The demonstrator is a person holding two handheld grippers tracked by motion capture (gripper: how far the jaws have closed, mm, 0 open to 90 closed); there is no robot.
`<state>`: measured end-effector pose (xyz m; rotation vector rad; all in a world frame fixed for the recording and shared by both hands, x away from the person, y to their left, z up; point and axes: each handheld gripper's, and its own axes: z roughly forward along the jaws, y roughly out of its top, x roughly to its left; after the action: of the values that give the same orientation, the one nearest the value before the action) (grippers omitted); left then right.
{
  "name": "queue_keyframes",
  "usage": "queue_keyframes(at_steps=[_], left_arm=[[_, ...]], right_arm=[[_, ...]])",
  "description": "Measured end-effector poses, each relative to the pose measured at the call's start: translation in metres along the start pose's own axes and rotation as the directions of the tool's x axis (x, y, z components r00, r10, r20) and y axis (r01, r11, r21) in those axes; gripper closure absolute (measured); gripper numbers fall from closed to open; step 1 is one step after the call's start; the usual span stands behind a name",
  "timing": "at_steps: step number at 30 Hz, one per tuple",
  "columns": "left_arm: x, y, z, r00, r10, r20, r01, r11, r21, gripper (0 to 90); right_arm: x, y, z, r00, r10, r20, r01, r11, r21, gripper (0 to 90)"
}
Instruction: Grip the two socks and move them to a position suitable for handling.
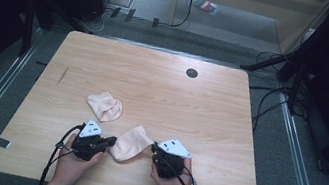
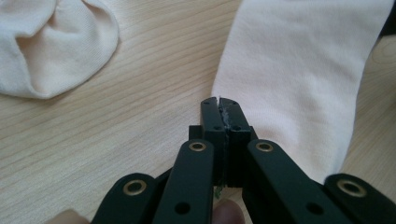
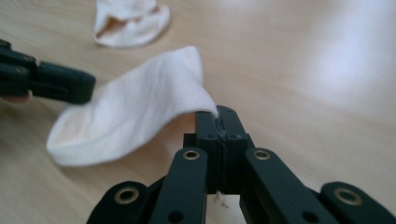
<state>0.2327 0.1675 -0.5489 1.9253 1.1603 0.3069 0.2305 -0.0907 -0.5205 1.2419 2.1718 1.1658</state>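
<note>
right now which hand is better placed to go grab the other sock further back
Left, probably. The crumpled sock lies just beyond the left gripper, on its side of the table. The right gripper sits farther off, across the flat sock. Both are pinching that sock, so either must release it first.

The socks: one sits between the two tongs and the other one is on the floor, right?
Not quite. The near sock does sit between the left tongs and the right tongs, but the other sock is not on the floor. It lies on the wooden table, a bit farther from the person, as the high view shows.
</note>
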Motion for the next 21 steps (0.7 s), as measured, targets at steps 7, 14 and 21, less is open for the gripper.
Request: queue_keyframes(at_steps=[7, 14, 21], left_arm=[[0.003, 0.001, -0.001, 0.9998, -0.009, -0.016, 0.009, 0.9999, -0.008, 90.0], [0.007, 0.000, -0.001, 0.9997, -0.018, -0.016, 0.018, 0.9998, 0.002, 90.0], [0.008, -0.001, -0.001, 0.9996, -0.018, -0.021, 0.019, 0.9998, 0.007, 90.0]], right_arm=[[0.034, 0.004, 0.000, 0.9676, -0.251, 0.029, 0.253, 0.959, -0.128, 89.7], [0.052, -0.008, 0.013, 0.9408, -0.296, -0.165, 0.289, 0.955, -0.067, 83.8], [0.053, -0.012, 0.012, 0.9027, -0.311, -0.297, 0.323, 0.946, -0.009, 47.5]])
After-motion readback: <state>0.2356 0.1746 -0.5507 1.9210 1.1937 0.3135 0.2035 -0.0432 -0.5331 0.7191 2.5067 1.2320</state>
